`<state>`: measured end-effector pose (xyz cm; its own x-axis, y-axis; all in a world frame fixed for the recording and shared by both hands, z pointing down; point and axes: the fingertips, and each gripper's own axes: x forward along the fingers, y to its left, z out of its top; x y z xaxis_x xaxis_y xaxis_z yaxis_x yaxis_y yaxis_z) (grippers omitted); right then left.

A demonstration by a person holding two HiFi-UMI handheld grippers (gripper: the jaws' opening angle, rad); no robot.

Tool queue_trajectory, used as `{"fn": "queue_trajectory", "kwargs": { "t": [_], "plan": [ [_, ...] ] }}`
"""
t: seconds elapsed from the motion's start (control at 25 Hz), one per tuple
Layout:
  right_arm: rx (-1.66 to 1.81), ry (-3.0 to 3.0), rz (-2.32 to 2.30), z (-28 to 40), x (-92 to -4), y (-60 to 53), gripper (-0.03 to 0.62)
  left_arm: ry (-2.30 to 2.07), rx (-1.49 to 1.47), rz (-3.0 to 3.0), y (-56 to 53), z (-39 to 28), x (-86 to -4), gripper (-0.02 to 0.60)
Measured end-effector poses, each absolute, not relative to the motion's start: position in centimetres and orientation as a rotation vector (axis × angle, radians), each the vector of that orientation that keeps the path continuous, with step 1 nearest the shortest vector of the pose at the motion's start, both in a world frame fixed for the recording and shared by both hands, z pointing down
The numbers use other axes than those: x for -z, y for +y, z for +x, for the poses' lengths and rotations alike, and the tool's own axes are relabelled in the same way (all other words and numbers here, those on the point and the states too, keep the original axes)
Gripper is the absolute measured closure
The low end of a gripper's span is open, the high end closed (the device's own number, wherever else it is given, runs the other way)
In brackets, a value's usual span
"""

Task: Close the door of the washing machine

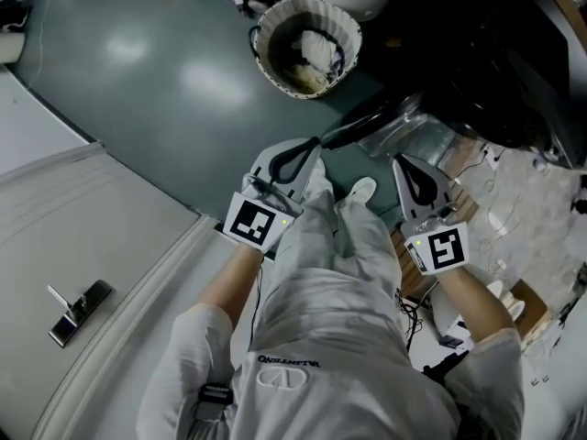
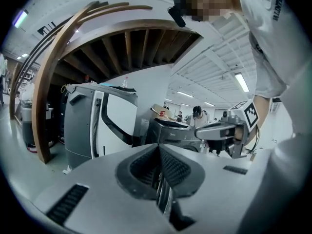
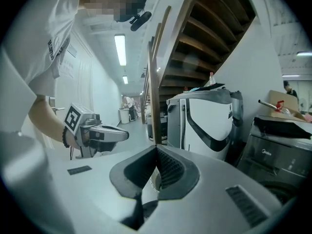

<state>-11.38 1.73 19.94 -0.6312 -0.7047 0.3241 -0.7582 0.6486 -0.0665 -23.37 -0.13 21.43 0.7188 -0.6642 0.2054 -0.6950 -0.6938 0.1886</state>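
A dark grey front-loading washing machine [image 2: 176, 130] stands ahead of me and shows at the right edge of the right gripper view [image 3: 280, 152]; its door cannot be made out in either gripper view. In the head view a shiny grey curved part [image 1: 415, 136] lies just beyond both grippers, under a dark bulk at the top right. My left gripper [image 1: 312, 149] is shut with nothing between its jaws [image 2: 158, 147]. My right gripper [image 1: 404, 165] is shut and empty as well [image 3: 156, 150]. Both are held side by side in front of my legs and touch nothing.
A round laundry basket [image 1: 307, 44] with clothes sits on the green floor ahead. A white and grey appliance [image 2: 100, 123] stands under a wooden staircase [image 3: 195, 43]. A white panel with a handle [image 1: 81, 312] is at my left. Cables and boxes [image 1: 514, 246] lie at the right.
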Motion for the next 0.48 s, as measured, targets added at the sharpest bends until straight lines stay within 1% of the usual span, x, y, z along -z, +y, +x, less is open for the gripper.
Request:
{"fn": "queue_trajectory", "kwargs": {
  "t": [0.48],
  "plan": [
    [-0.401, -2.57, 1.173, -11.5, -30.1, 1.7, 0.583, -0.971, -0.29, 2.655, -0.2, -19.4, -31.8, 0.581]
  ]
}}
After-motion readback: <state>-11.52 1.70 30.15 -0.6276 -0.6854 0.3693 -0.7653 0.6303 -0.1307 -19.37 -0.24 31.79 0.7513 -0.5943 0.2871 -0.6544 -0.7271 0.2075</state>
